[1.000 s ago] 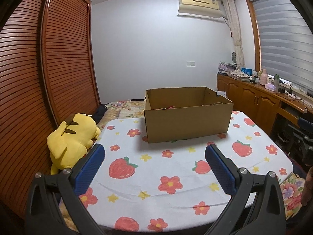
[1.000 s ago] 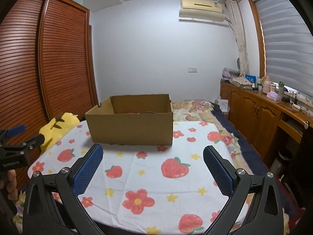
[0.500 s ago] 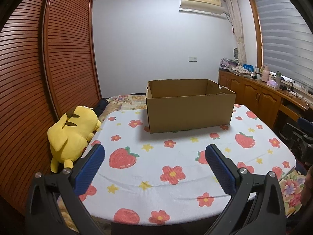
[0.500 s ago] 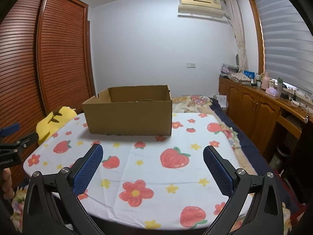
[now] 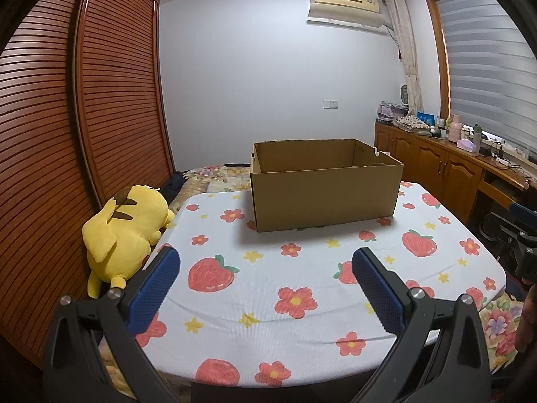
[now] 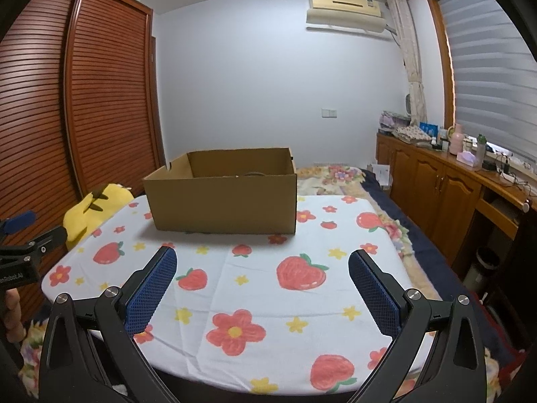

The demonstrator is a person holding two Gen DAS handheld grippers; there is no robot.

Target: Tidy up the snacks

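An open brown cardboard box (image 5: pixel 325 191) (image 6: pixel 225 198) stands on the far half of a table with a white cloth (image 5: pixel 268 288) (image 6: pixel 268 288) printed with strawberries and flowers. Its inside is mostly hidden by its walls; no snacks are visible on the cloth. My left gripper (image 5: pixel 265 262) is open, held low over the near edge of the table with nothing between its blue pads. My right gripper (image 6: pixel 261 262) is likewise open and empty, near the front edge. Each gripper shows at the margin of the other's view.
A yellow plush toy (image 5: pixel 127 231) (image 6: pixel 90 208) lies against the slatted wardrobe (image 5: pixel 67 134) left of the table. A bed with a flowered cover (image 6: pixel 339 174) lies behind, wooden cabinets (image 6: pixel 436 181) with clutter along the right wall.
Both grippers have dropped lower and pulled back slightly, so the box rim now hides more of the box's inside. Both stay open and empty.
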